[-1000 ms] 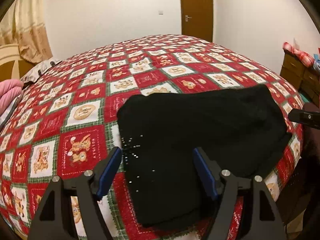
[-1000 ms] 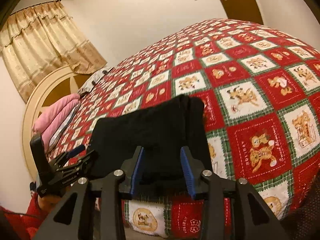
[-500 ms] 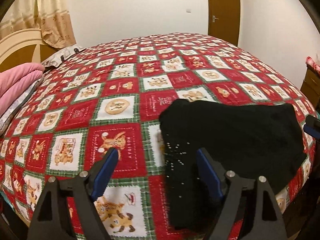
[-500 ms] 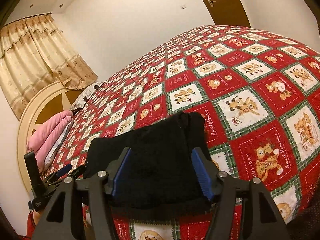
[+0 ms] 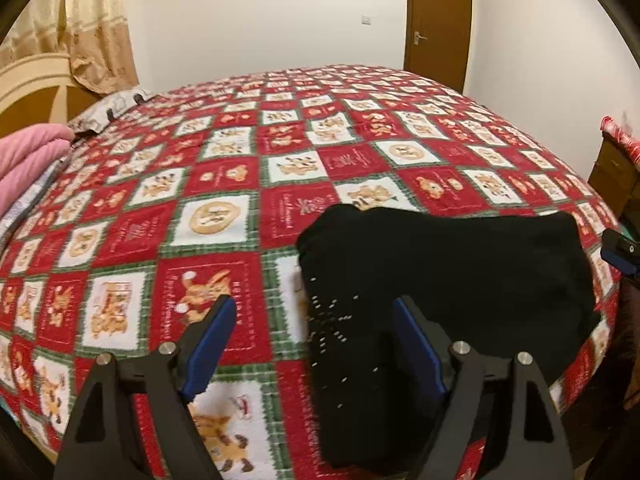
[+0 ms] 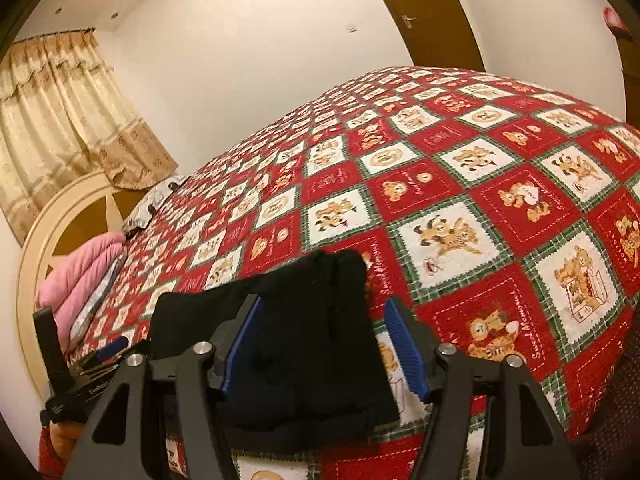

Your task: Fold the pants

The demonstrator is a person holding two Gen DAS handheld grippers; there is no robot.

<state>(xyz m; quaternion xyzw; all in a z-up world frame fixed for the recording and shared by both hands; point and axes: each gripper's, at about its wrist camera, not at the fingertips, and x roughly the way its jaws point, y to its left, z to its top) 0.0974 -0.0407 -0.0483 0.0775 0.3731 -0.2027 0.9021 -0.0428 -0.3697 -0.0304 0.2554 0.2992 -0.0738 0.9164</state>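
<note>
Black pants (image 5: pixel 460 276) lie folded into a thick rectangle near the front edge of the bed, on a red, white and green patchwork bedspread (image 5: pixel 224 184). My left gripper (image 5: pixel 314 308) is open over the left end of the pants, and nothing is pinched. Its right finger is above the cloth and its left finger above the bedspread. In the right wrist view the pants (image 6: pixel 288 320) lie flat under my right gripper (image 6: pixel 324 306). Its jaws are opening, and the blue pads stand clear of the cloth. Each gripper shows at the edge of the other's view.
A pink folded blanket (image 5: pixel 24 164) lies by the cream headboard (image 6: pixel 44 236) at the left. Curtains (image 6: pixel 60 120) hang behind it. A brown door (image 5: pixel 436 24) is in the far wall. A wooden dresser (image 5: pixel 612 172) stands to the right of the bed.
The right jaws have spread apart over the pants. The left gripper has slid left, so it now straddles the left end of the pants instead of their middle.
</note>
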